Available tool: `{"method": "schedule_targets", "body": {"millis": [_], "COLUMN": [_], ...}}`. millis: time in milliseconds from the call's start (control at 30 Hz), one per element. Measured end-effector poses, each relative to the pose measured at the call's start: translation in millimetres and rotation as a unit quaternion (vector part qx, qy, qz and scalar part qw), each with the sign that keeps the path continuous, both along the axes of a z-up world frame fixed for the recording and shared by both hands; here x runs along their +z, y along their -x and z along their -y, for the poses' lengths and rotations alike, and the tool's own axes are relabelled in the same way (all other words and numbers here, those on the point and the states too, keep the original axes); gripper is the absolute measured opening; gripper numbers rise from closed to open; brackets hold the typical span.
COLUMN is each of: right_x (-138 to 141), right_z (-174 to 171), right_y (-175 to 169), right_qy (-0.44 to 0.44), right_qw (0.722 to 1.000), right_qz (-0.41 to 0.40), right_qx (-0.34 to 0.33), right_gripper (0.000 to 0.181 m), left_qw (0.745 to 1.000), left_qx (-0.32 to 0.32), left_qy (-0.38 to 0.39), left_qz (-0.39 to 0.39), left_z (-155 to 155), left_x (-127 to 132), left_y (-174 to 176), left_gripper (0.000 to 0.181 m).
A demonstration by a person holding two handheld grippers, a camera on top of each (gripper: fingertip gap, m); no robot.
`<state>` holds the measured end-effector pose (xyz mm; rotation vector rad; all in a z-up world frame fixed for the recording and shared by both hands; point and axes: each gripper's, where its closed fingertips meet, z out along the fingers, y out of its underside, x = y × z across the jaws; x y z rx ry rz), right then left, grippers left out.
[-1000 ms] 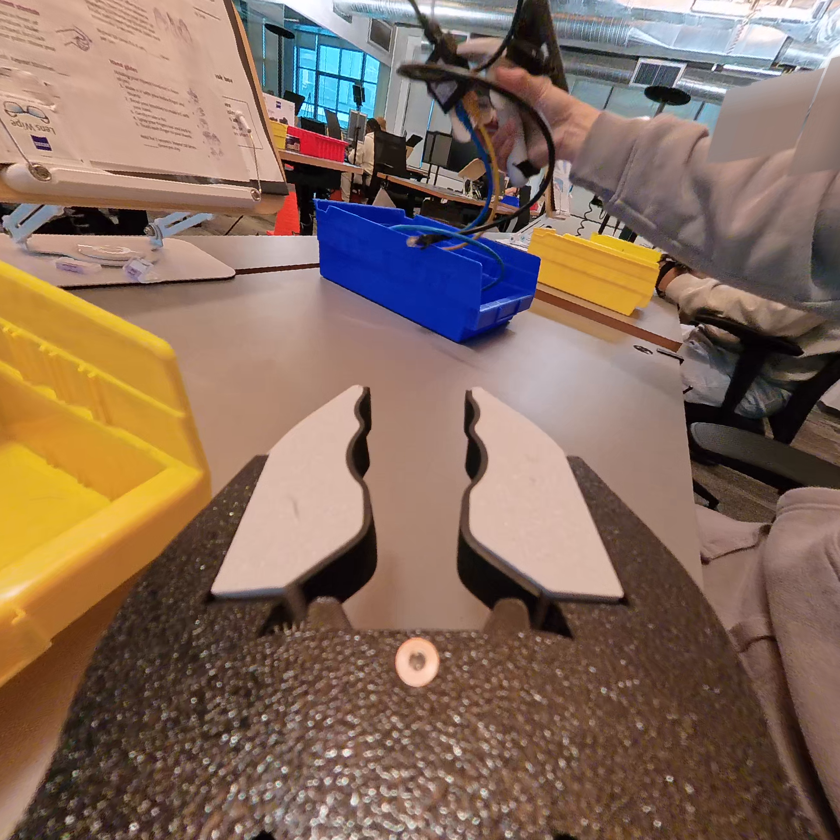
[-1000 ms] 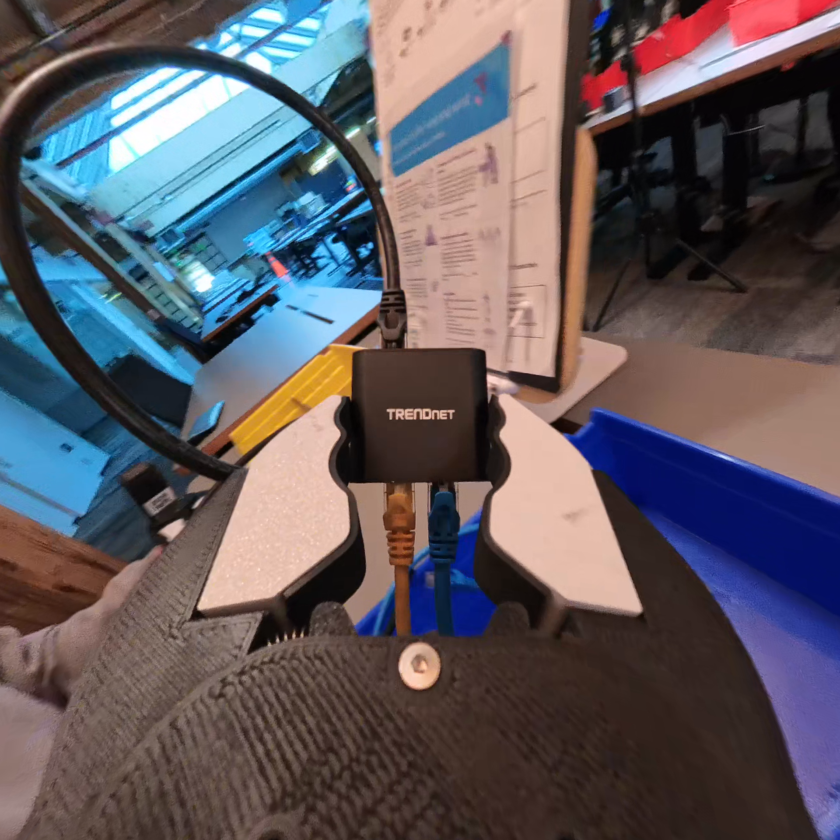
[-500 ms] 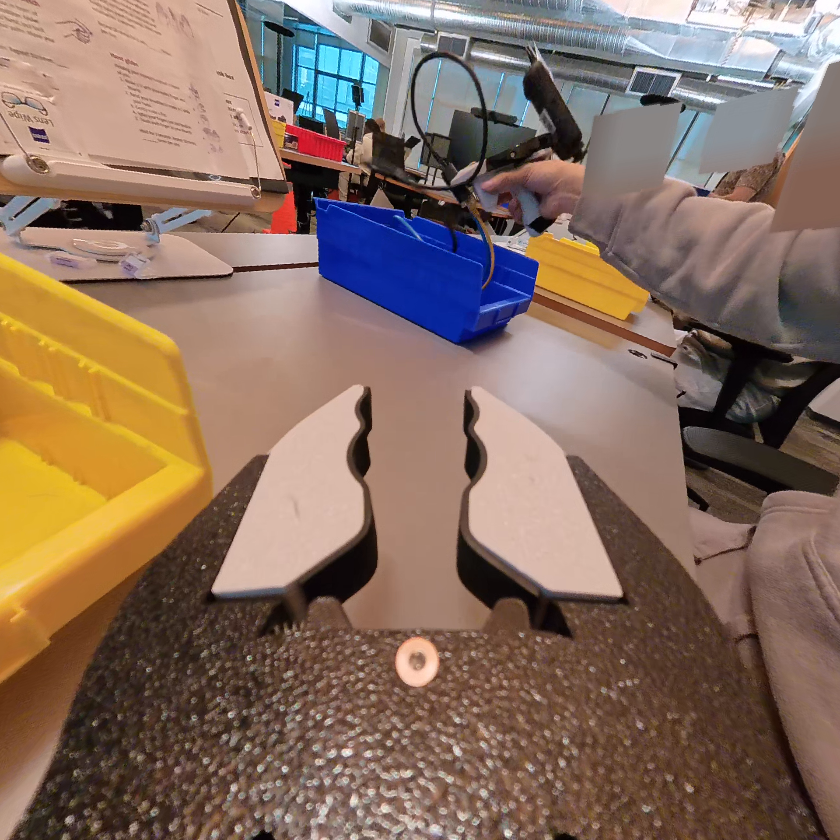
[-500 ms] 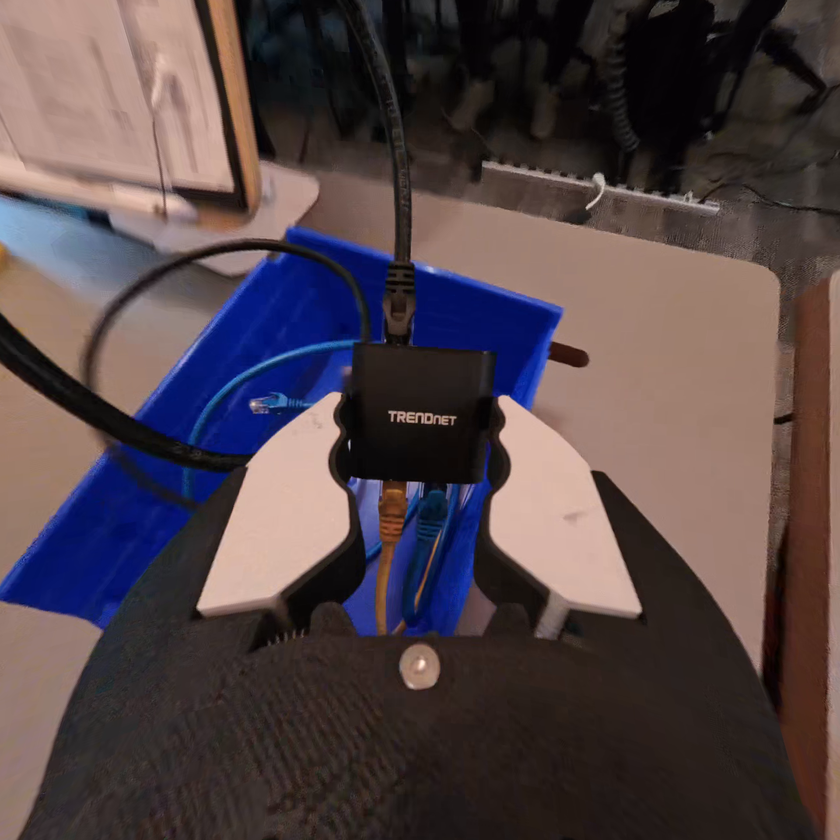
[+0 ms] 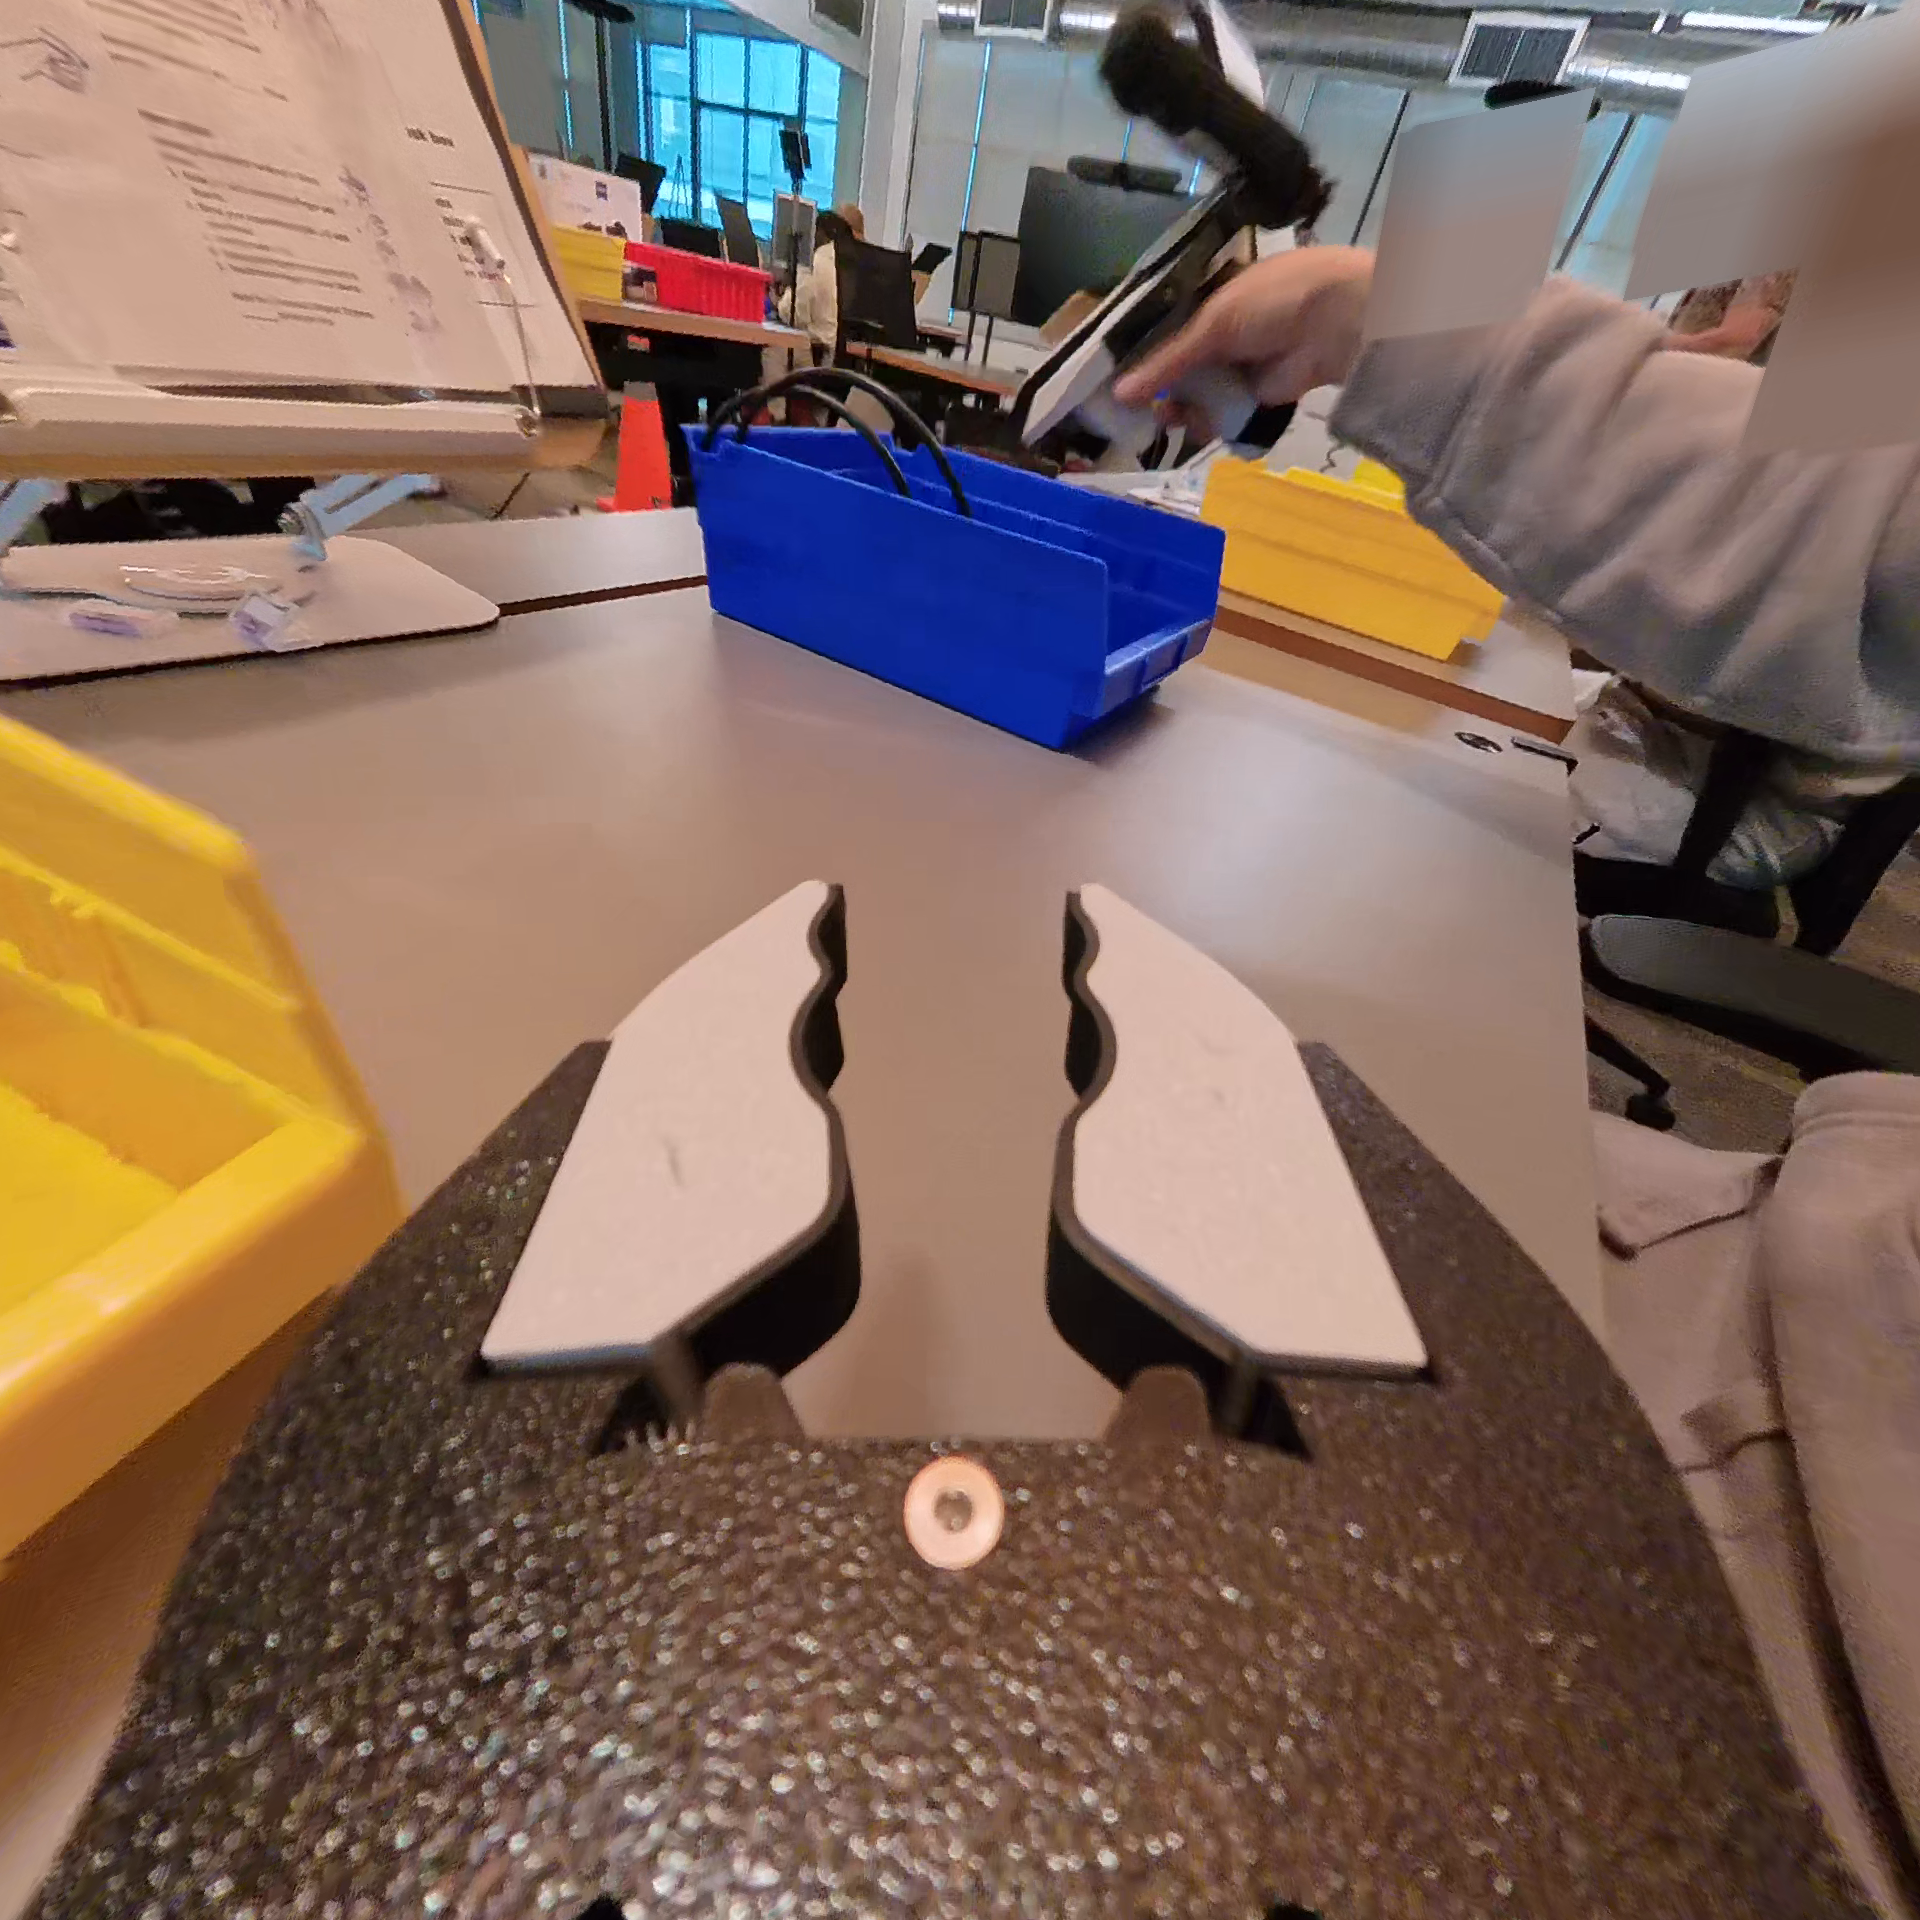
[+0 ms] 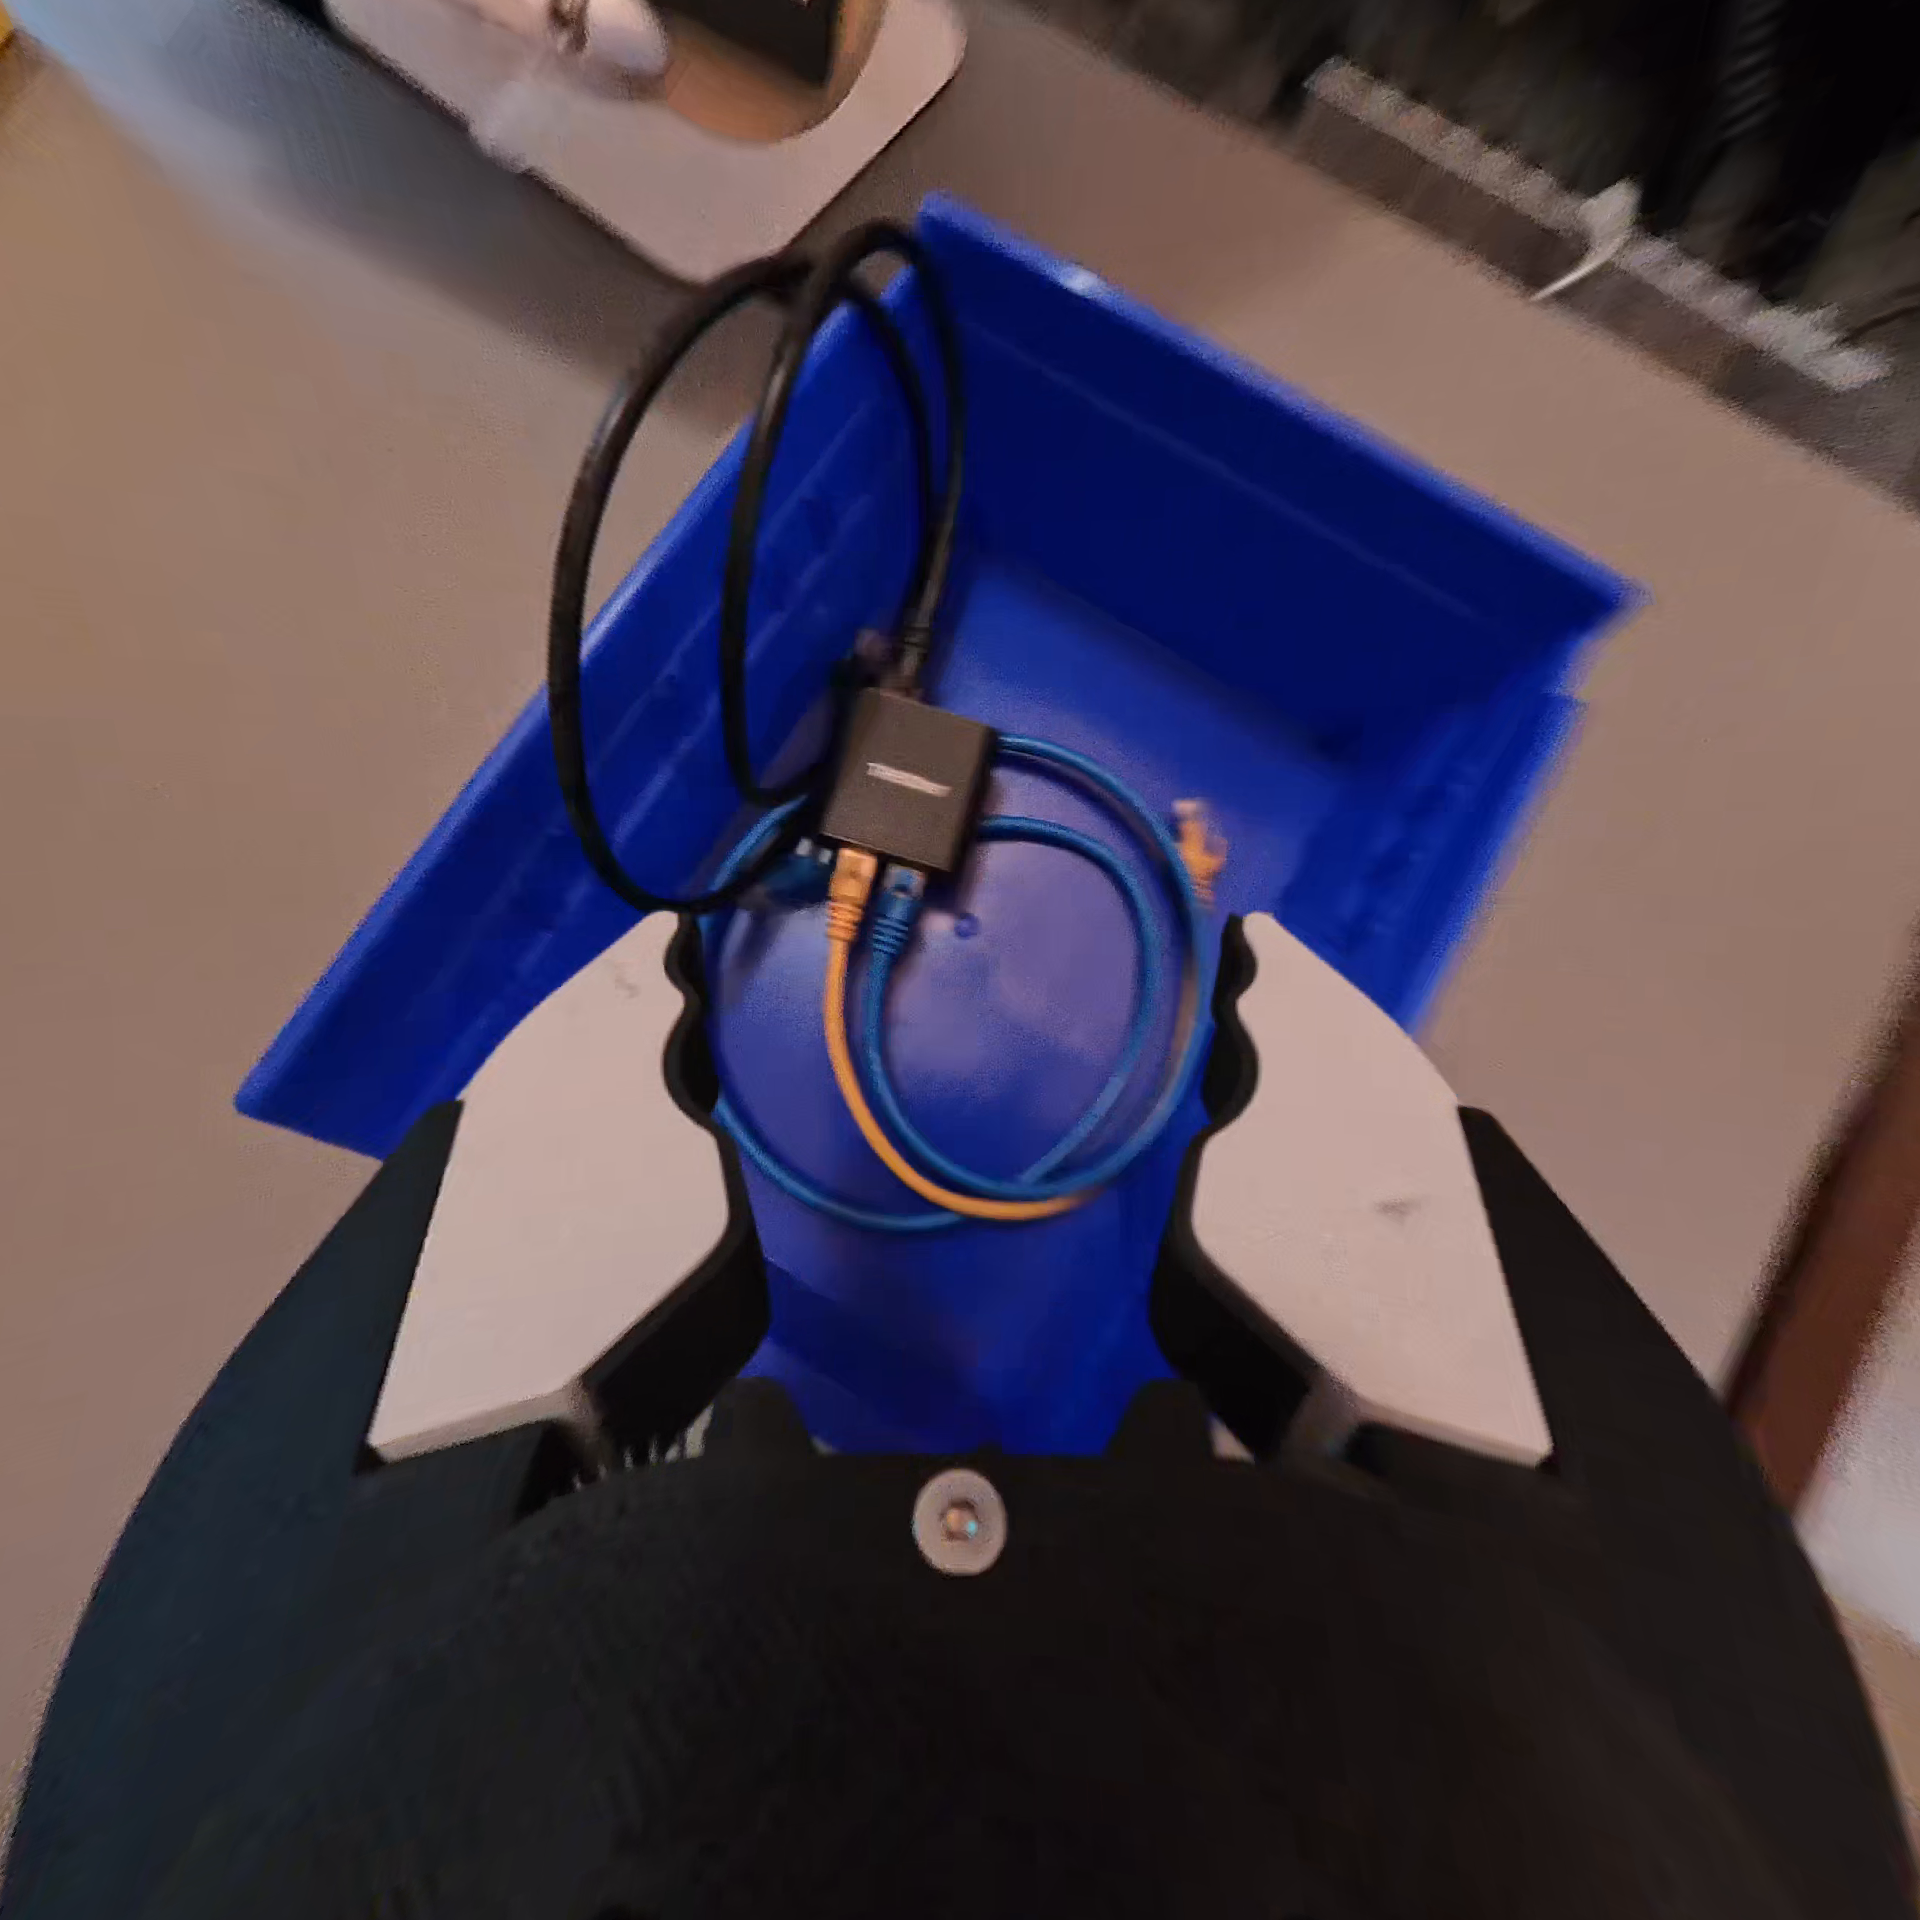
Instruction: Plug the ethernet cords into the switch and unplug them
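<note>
Inside blue bin (image 6: 1195, 499), switch (image 6: 902, 790) lies with cords (image 6: 1039, 1195) plugged in.

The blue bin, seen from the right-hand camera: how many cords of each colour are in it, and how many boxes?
Black cords: 1
Blue cords: 1
Orange cords: 1
Black switch boxes: 1
Total: 4 things in the blue bin. The orange and blue cords each have one end plugged into the switch; the right claw hangs open above them.

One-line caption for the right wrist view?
Open right gripper above blue bin holding black switch with orange, blue and black cords attached.
</note>
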<state>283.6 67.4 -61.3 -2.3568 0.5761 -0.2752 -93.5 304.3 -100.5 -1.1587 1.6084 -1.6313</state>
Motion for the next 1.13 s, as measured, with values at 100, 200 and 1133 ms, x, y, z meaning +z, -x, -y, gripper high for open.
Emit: {"method": "schedule_targets", "body": {"millis": [100, 200, 1133], "right_x": [21, 16, 83], "right_z": [46, 81, 12], "right_y": [25, 59, 191], "right_qy": [-0.021, -0.058, -0.294], "right_qw": [0.994, 0.981, 0.937], "right_qz": [0.094, 0.149, 0.188], "right_qx": [-0.05, -0.107, 0.011], "right_gripper": [0.095, 0.097, 0.101], "left_qw": [0.999, 0.995, 0.95], "left_qx": [0.013, 0.047, 0.047], "left_qy": [-0.027, -0.074, -0.232], "left_qz": [-0.044, -0.055, -0.206], "left_z": [31, 80, 42], "left_x": [7, 22, -33], "left_y": [-24, -75, -22], "left_gripper": [0.041, 0.05, 0.004]}}
